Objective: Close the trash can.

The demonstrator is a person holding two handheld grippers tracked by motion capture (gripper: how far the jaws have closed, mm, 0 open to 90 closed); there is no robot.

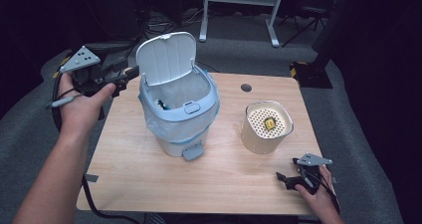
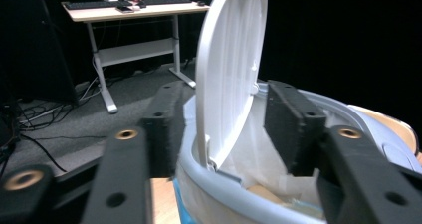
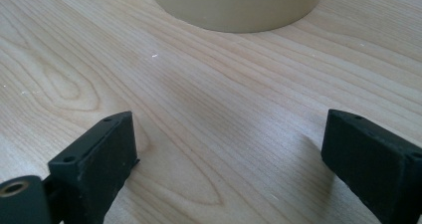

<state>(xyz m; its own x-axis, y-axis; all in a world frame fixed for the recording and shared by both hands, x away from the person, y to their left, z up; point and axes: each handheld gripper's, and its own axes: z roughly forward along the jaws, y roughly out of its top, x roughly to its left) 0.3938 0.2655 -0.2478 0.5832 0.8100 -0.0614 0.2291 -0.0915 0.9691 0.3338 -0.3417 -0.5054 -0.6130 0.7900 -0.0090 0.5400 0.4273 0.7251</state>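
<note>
The left gripper (image 1: pixel 130 74) hangs level at the raised lid (image 1: pixel 165 57) of the pedal bin (image 1: pixel 178 115), jaws apart on either side of the lid's edge, not pressing it. To its right stands the beige perforated canister (image 1: pixel 266 127). Beyond that, the right gripper (image 1: pixel 282 178) rests on the table (image 1: pixel 224 179), jaws wide apart, empty.

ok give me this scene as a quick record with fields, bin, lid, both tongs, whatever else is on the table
bin: white pedal bin with a blue liner bag, standing on the wooden table
lid: lid raised upright, hinged at the back
left tongs: left tongs at the lid's edge, jaws either side of it, pads not pressing
right tongs: right tongs low at the table's near right corner, jaws apart, nothing between them
other: beige perforated-top container right of the bin
</note>
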